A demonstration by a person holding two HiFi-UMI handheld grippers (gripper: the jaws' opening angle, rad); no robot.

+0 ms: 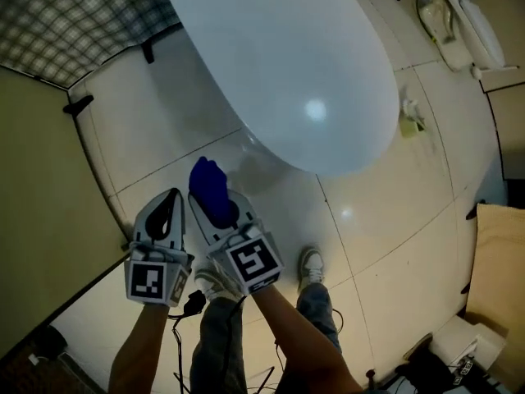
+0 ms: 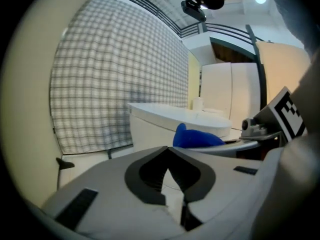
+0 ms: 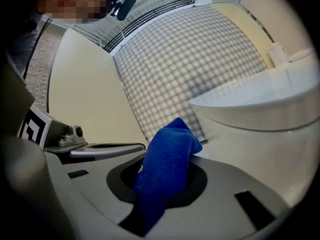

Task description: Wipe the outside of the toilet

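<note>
The glossy white ceramic toilet with its lid down sits just ahead of the right gripper and a bit to its right, and that gripper's jaws are pinched tight on a fluffy blue microfibre cloth poking out past the tips. My worry is that only a bunch of it is clamped, so dragging along the curved bowl could tug it loose or let the hard jaw tips scrape the ceramic. The left gripper, jaws together on nothing, sits right beside the right one and could bump it mid-swipe.
</note>
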